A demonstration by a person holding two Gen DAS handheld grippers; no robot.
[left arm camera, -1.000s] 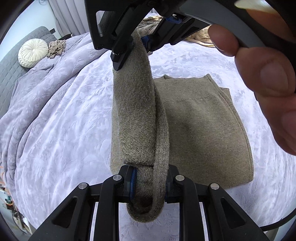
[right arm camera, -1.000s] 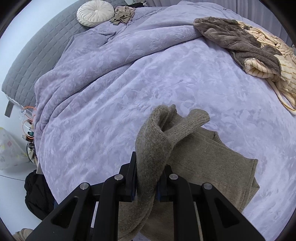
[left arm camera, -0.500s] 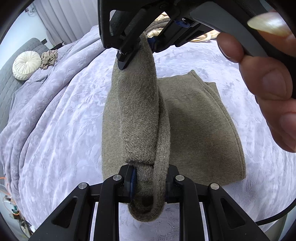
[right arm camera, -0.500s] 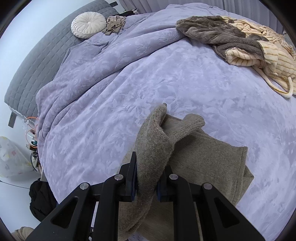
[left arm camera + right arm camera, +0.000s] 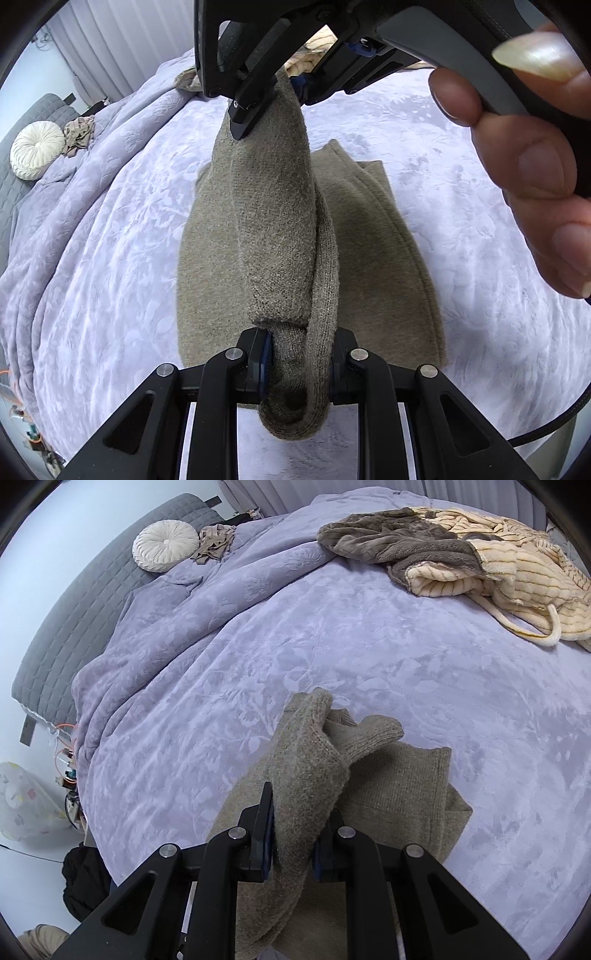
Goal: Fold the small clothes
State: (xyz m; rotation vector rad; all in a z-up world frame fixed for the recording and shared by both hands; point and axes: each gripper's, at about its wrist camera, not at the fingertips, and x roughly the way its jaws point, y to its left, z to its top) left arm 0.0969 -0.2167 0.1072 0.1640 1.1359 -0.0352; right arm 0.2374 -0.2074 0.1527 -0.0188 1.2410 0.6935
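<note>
Since a second ago both my hands have carried the lifted edge of the olive knit sweater (image 5: 258, 229) further across the part lying flat, so the flat part now looks narrower and more covered. Looking along my left gripper (image 5: 299, 363), it's clamped on a thick roll of the knit, and the stretch of fabric runs up to my right gripper (image 5: 273, 96), which pinches the other end; my right hand (image 5: 535, 177) wraps its handle at the side. From the right wrist cam, that gripper is clenched on a bunched fold of the sweater, with the rest spread on the lavender bedspread (image 5: 369, 657) below. Farther off sit a brown and cream pile of clothes (image 5: 461, 557) and a round white cushion (image 5: 166, 544). My guess is the fold is about halfway over, so next comes laying it down square.
</note>
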